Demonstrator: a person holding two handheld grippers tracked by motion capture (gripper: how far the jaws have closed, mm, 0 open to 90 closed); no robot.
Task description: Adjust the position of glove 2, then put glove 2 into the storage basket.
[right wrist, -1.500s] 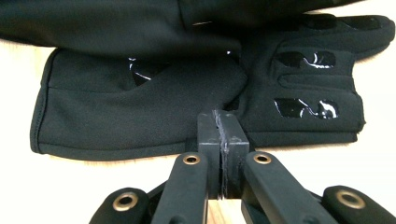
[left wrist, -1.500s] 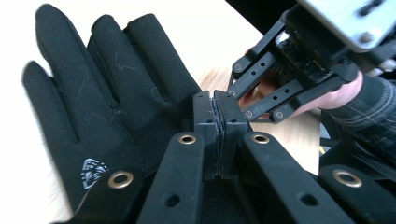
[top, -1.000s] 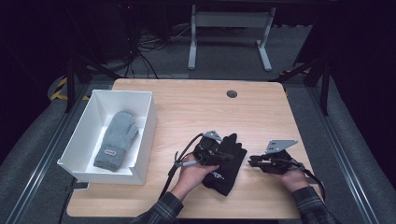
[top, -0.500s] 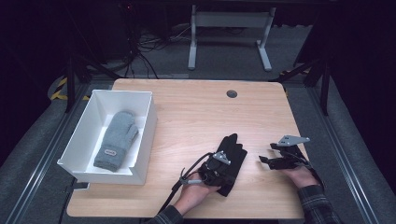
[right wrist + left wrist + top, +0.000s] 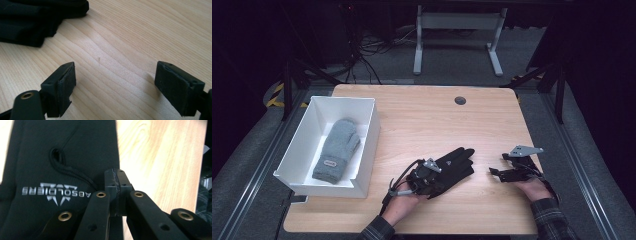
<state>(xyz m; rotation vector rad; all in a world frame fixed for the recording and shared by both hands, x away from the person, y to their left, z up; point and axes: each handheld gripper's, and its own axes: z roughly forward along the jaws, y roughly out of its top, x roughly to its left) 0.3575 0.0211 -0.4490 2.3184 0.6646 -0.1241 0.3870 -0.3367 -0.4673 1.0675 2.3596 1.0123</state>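
On the table (image 5: 422,115), the soft, limp black glove (image 5: 452,167) lay pinched at its cuff edge by the closed left tool (image 5: 116,188), while the right tool (image 5: 115,85), jaws just opened wide, held nothing.

high view: above near edge, facing forward-down on table (image 5: 422,115) | gripper views: close, along jaws | shared: black glove (image 5: 452,167), tabletop

The glove (image 5: 451,169) is black, with silver letters (image 5: 56,191) on it and a black cord loop (image 5: 57,157). The mitten (image 5: 336,149) is grey with a small grey label. The box (image 5: 366,150) is white. The table (image 5: 422,115) is light wood with wavy brown lines and a dark round hole (image 5: 460,100). Both grippers (image 5: 424,176) (image 5: 498,164) are black with gold rivets. The right sleeve (image 5: 553,222) has dark checks.
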